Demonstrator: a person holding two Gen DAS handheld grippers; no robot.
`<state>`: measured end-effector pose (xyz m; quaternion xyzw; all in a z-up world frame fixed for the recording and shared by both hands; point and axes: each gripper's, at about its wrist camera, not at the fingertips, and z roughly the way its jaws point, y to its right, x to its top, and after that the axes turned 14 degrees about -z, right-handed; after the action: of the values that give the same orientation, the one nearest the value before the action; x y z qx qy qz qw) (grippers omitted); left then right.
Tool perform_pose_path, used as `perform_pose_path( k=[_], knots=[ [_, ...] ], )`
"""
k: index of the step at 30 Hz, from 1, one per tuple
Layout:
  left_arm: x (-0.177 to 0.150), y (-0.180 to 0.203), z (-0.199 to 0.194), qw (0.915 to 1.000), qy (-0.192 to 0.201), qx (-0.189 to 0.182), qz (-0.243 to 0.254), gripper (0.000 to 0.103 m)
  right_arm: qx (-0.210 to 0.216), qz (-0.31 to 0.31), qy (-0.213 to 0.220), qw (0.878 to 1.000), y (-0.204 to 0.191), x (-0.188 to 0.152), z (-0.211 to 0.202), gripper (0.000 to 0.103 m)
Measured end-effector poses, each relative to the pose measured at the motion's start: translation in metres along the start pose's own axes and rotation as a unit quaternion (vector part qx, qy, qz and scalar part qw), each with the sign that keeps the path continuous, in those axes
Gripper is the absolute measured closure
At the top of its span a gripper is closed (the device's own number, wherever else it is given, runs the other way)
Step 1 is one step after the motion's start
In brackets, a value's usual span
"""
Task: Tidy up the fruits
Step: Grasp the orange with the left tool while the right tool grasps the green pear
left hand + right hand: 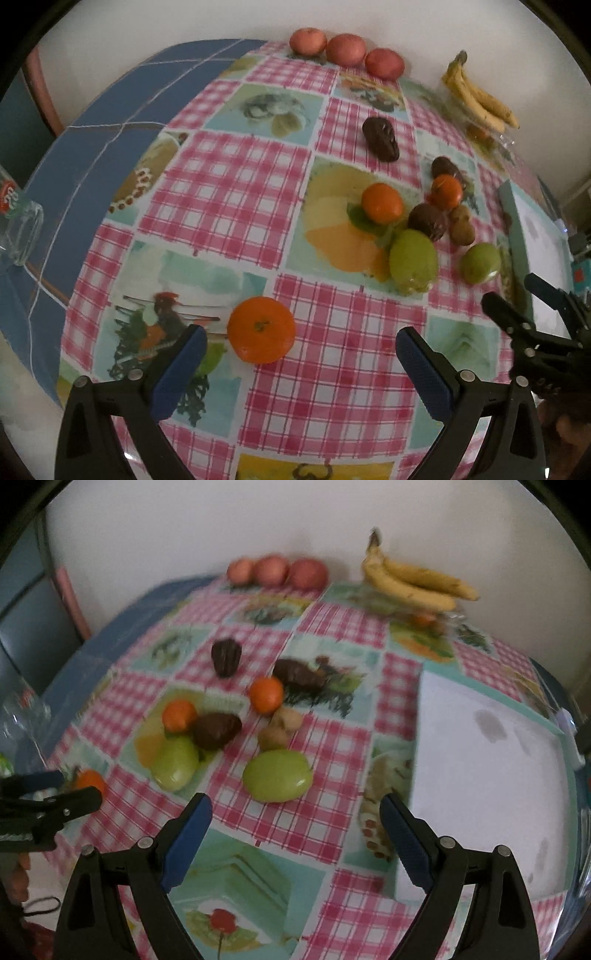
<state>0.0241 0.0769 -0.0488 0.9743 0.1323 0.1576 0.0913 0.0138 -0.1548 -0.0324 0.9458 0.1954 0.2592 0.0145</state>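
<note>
Item: fruit sorting on a checked tablecloth [236,192], stage early to middle by the look of it. Already grouped: three red apples [345,50] in a row at the far edge against the wall, and a bunch of bananas [476,98] just to their right, above what seems a clear dish; I cannot tell what else lies in it. Still loose: a cluster in mid-table holding two oranges [382,203], several dark brown fruits [380,138], two small brown ones [461,225] and two green fruits [413,260], some touching one another. Set apart from these: one orange [261,329], lying just ahead of your left gripper [301,349] and slightly toward its left finger. Left gripper: spread wide, holding nothing, the orange not yet between the pads. Right gripper [295,818]: likewise spread and empty, with the nearer green fruit [277,775] just beyond its tips. Step in hand, as I judge it: picking up the lone orange to join its fellows. Next move calls for: you push the left gripper forward and a little leftward so the orange sits centred between the pads, then close gently, since a round fruit may roll off a glancing touch. Also present: a white board [487,768] at the right and a glass jar [20,229] at the left edge.
</note>
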Motion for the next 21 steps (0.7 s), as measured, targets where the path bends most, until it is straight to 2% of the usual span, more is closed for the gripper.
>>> perform_pose_path(
  k=[4, 10, 12, 15, 18, 21],
  knots=[
    [-0.001, -0.004, 0.012, 0.9998, 0.001, 0.022, 0.005, 0.000, -0.003, -0.033, -0.028, 0.999, -0.010, 0.000, 0.023, 0.011],
    [-0.003, -0.014, 0.026, 0.9989, 0.005, 0.047, 0.003, 0.000, -0.012, -0.070, -0.048, 0.996, -0.021, -0.003, 0.044, 0.011],
    [-0.004, -0.015, 0.028, 0.9980, 0.013, 0.062, 0.002, 0.000, 0.001, -0.055, -0.041, 0.998, -0.018, -0.002, 0.048, 0.010],
    [-0.006, -0.018, 0.029, 0.9976, 0.027, 0.064, -0.005, 0.000, 0.018, -0.021, -0.045, 0.999, -0.008, -0.001, 0.055, 0.007],
    [-0.010, -0.020, 0.029, 0.9972, 0.040, 0.062, -0.006, 0.000, 0.023, -0.023, -0.038, 0.999, -0.009, -0.002, 0.057, 0.000],
    [-0.017, -0.020, 0.029, 0.9968, 0.055, 0.058, -0.002, 0.000, 0.020, -0.018, -0.025, 0.999, -0.010, -0.003, 0.056, 0.000]
  ],
)
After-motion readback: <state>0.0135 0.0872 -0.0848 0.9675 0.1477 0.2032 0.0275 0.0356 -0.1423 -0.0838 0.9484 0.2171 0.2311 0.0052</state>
